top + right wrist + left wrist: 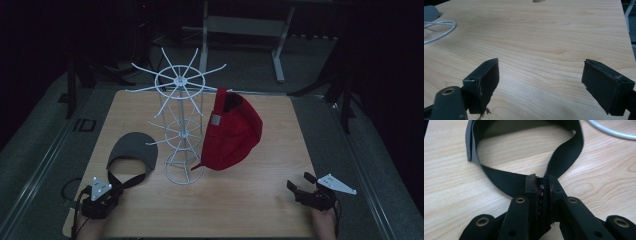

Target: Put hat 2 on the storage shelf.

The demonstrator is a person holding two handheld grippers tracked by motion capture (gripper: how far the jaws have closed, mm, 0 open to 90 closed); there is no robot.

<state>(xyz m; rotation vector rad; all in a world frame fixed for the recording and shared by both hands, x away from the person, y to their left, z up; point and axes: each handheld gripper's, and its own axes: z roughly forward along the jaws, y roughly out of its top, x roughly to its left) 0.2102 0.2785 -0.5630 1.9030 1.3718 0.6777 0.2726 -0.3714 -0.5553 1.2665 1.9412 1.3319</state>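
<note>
Left gripper (pixel 541 186): we see it low at the table's near left corner, jaws pinched tight on the black fabric strap (pixel 506 178) of the grey cap (pixel 132 149).
Grey cap: flat on the light wooden table (pixel 260 200), beside the white wire rack (pixel 181 120).
Right gripper (pixel 300 184): we see it resting near the right edge, jaws spread wide, holding nothing.

Open tabletop (pixel 260 200) ahead of right gripper (pixel 299 183); free passage there. Centre blocked by white wire rack (pixel 182 120) with spreading arms, red cap (pixel 232 132) hanging against it. Near left corner taken up by grey cap (pixel 134 149) just beside rack base.
</note>
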